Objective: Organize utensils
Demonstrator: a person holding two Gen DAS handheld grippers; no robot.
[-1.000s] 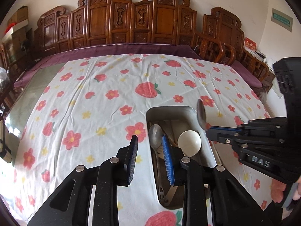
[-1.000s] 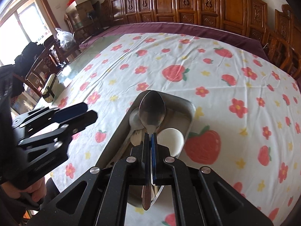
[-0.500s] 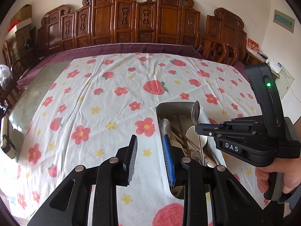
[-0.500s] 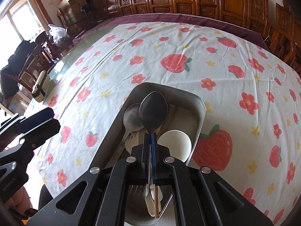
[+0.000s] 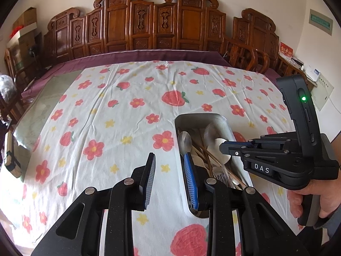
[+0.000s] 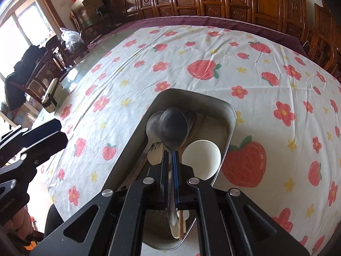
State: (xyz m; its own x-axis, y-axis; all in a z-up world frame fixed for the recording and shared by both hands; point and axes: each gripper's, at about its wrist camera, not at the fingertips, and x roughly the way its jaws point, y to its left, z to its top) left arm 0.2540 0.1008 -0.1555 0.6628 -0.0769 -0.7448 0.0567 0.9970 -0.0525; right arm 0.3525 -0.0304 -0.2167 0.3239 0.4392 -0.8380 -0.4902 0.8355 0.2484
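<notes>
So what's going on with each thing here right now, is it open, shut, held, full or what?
Left gripper: open, holding nothing, over the cloth by the tray.
Right gripper: shut on the metal spoon.
Metal spoon: held, bowl forward, over the tray.
Tray: holds utensils.
White ladle: lying in the tray.
Tablecloth: spread, slightly wrinkled.

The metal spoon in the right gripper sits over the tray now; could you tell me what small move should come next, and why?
Probably open the right gripper to release the metal spoon. Its bowl appears blurred above the steel tray, over another spoon and the chopsticks, clear of the white spoon. The left gripper is open and empty, outside the tray.
</notes>
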